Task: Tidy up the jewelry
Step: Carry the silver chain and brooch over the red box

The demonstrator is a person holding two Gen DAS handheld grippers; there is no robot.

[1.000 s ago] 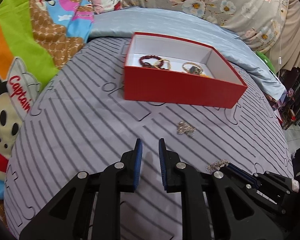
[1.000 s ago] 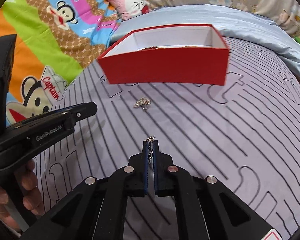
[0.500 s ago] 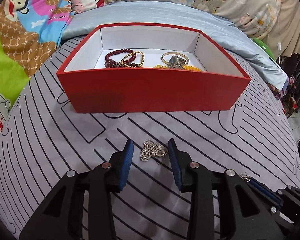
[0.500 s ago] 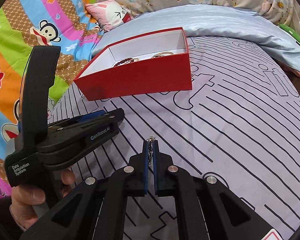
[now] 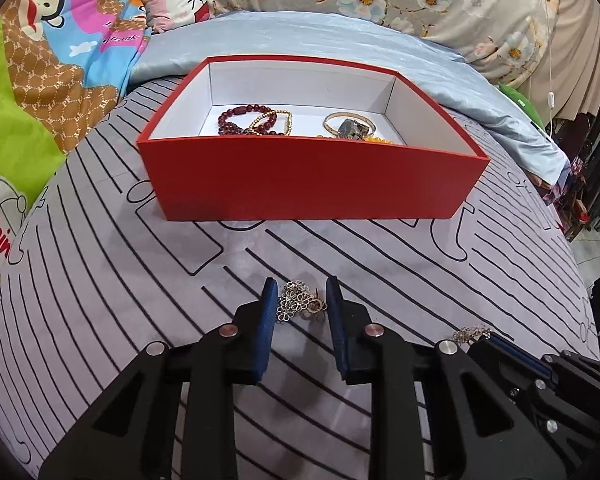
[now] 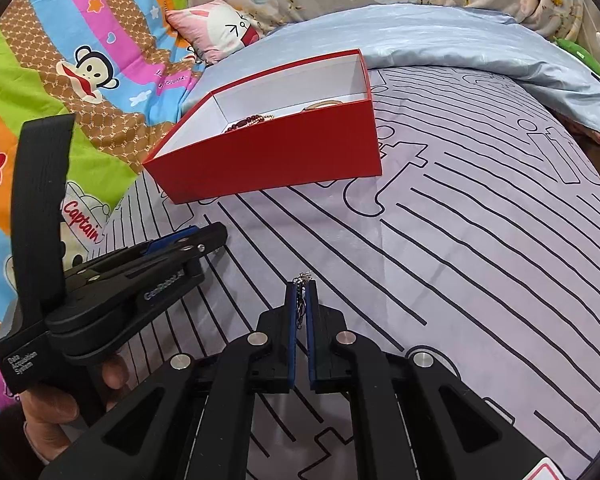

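Note:
A small silver flower-link chain [image 5: 298,306] lies on the striped grey sheet in front of the red box [image 5: 308,176]. My left gripper [image 5: 302,300] straddles it, jaws closing with the chain between them; the left pad is at the chain's edge and the right pad stands just clear. Inside the box lie a dark red bead bracelet [image 5: 240,118] and a gold bangle [image 5: 348,122]. My right gripper [image 6: 301,292] is shut on a thin silver chain [image 6: 301,306] that sticks out past its tips. It hovers right of the left gripper [image 6: 204,240], which a hand holds.
The red box [image 6: 276,156] sits at the far side of the striped sheet [image 6: 480,280]. A cartoon-print quilt [image 6: 80,80] lies to the left, and a pale blue pillow [image 6: 440,32] and floral bedding lie behind. The bed edge drops off at the right.
The left gripper has moved forward toward the box, spread its jaws around the flower-link chain, then narrowed them. The right gripper stays shut on its thin chain and has shifted slightly.

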